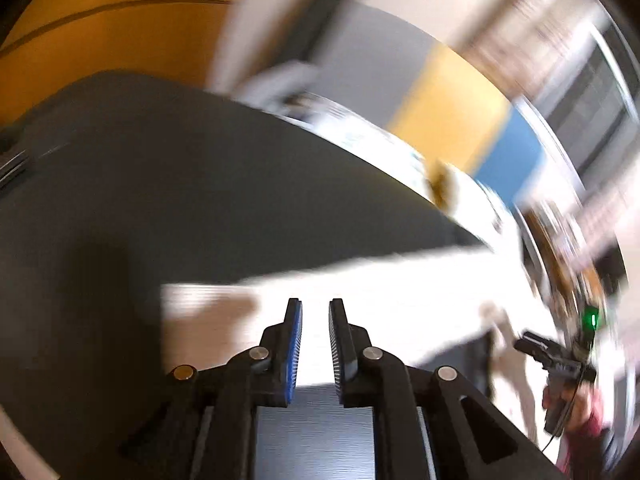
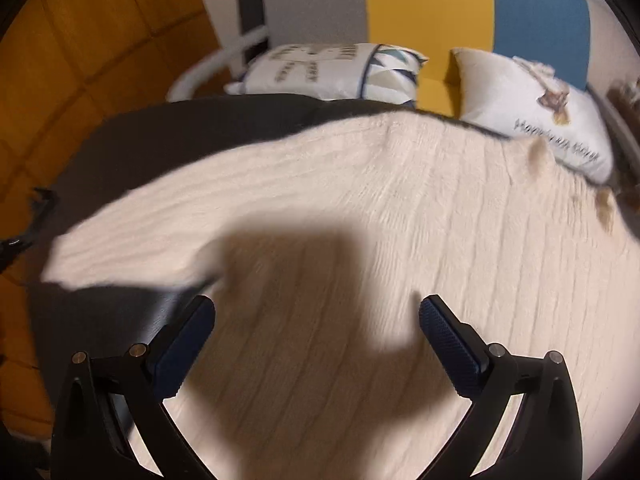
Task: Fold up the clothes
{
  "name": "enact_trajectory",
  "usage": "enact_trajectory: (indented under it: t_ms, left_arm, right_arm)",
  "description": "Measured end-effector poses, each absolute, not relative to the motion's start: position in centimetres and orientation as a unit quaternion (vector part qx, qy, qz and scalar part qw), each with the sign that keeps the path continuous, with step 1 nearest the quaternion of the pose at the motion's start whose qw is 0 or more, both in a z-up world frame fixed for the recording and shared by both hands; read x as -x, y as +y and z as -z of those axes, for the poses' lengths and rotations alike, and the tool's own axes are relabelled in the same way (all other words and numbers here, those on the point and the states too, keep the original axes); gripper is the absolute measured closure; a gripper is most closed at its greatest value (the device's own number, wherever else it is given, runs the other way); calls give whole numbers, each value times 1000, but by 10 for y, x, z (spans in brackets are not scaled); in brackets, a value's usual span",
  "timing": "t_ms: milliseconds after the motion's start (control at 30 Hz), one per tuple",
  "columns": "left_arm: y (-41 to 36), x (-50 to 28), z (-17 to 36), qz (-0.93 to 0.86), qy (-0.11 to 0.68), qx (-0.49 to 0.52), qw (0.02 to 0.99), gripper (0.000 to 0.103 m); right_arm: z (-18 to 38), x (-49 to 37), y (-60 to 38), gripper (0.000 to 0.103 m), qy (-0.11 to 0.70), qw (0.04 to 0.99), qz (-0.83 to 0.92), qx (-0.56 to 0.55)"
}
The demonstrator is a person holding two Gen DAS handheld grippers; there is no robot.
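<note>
L claw jaws narrow gap, nothing between, over dark counter. R claw wide open, empty, above cream knit sweater; pillows beyond.

**Knit, matt plastic and printed cushions**

The cream garment is a soft ribbed knit, slightly fuzzy along its edge. It lies on a dark, matt worktop with a faint fine grain. The right claw is matt black plastic with small metal pins and dimpled blue rubber pads; the left claw has ridged ones. Two cushions look like smooth printed cloth. The orange floor has a slight sheen.
</note>
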State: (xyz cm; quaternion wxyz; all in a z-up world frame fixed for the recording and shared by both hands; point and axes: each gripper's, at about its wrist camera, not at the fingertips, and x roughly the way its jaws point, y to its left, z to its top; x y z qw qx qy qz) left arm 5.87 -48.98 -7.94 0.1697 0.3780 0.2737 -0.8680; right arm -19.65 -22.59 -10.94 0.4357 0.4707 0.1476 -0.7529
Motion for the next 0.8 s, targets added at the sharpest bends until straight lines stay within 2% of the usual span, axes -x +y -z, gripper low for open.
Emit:
enact_trajectory:
  t_ms: [133,200,367,500,600,800]
  left_arm:
    - [-437,13,92,878,172,-427,129,90]
    - [-422,33,98,880,148,-439,109,90]
    - [-443,56,118,856,102,-486,146,89]
    - [-483,44,120,840,149,-487,185,89]
    - [-475,35,102,848,181,-462,184,93]
    - [-374,77,54,899,179,-398,39,91]
  right_arm:
    - [115,160,-196,0,203,442,742,-462]
    - [122,144,-186,0,231,429,745,-455]
    - [127,127,-167,0,242,441,745,-439]
    - [129,127,-156,0,238,463,738,-430]
    - [128,126,-156,0,240,461,743,-422]
    - [122,118,-161,0,244,444,752,-422]
